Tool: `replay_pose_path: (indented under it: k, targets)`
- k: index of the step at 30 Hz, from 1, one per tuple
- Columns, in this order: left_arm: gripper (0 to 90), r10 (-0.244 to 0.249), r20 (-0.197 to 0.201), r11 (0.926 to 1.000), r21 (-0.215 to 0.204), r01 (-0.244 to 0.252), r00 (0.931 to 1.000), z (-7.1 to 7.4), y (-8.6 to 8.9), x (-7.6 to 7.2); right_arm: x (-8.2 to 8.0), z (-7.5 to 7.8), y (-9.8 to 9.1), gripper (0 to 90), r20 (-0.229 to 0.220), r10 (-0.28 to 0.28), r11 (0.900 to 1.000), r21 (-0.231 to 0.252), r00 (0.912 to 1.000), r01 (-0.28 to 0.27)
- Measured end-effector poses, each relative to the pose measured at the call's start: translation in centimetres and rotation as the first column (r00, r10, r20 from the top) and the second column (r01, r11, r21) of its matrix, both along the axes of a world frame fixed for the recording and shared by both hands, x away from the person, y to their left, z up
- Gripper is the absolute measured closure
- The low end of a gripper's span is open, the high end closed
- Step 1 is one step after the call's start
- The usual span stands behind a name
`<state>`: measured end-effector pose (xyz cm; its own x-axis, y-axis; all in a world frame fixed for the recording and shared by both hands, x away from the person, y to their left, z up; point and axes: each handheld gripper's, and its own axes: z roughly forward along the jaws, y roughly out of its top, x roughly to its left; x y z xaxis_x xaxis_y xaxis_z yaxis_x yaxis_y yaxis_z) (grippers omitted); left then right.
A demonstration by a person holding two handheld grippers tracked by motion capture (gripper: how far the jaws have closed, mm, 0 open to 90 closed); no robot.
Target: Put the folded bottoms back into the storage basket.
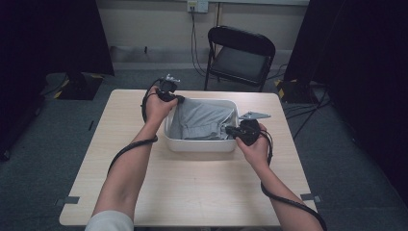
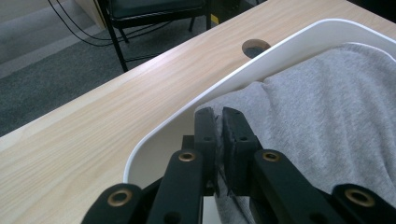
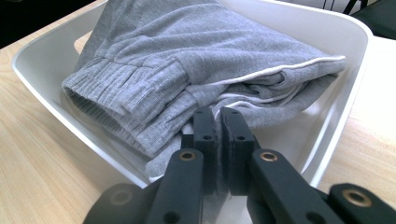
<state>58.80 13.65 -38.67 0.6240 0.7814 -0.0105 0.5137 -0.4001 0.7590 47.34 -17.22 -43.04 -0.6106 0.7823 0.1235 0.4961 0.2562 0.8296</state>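
High view: grey garment (image 1: 204,120) is sitting in the white tub (image 1: 199,144) mid-worktop (image 1: 192,192). Left tool (image 1: 179,99) is pinching the cloth at the tub's 10 o'clock corner, jaws squeezed nearly together on the fabric. Right tool (image 1: 230,130) is doing the same at about 4 o'clock, clamping the fabric near the ribbed cuff (image 3: 126,100).

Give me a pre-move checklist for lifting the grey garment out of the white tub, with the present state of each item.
1. Left gripper jaws closed on cloth at the tub's corner: ok.
2. Right gripper jaws closed on cloth by the ribbed cuff: ok.
3. Grey garment lying fully inside the white tub: ok.
4. Tub flat on the table: ok.
5. How much cloth each pair of jaws holds: cannot tell.
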Motion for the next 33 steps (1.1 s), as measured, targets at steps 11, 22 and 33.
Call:
replay_pose_path:
  k: [11,22,33]
  targets:
    - [85.4,0.013,0.002,0.9999,0.007,-0.013,0.9999,-0.21,0.07,-0.05,0.2,-0.25,0.29,86.2,0.007,0.0,0.9994,-0.034,1.0,0.001]
    - [85.1,0.013,0.007,0.9999,0.007,-0.013,0.9999,-0.54,-0.05,-0.01,0.55,-0.26,0.28,85.7,0.018,-0.01,0.998,-0.062,0.9998,0.011]
    - [57.9,0.031,0.074,0.9994,-0.018,-0.03,0.9967,0.08,0.21,-0.11,0.53,0.01,-0.24,57.4,0.065,-0.023,0.9975,-0.066,0.9976,0.028]
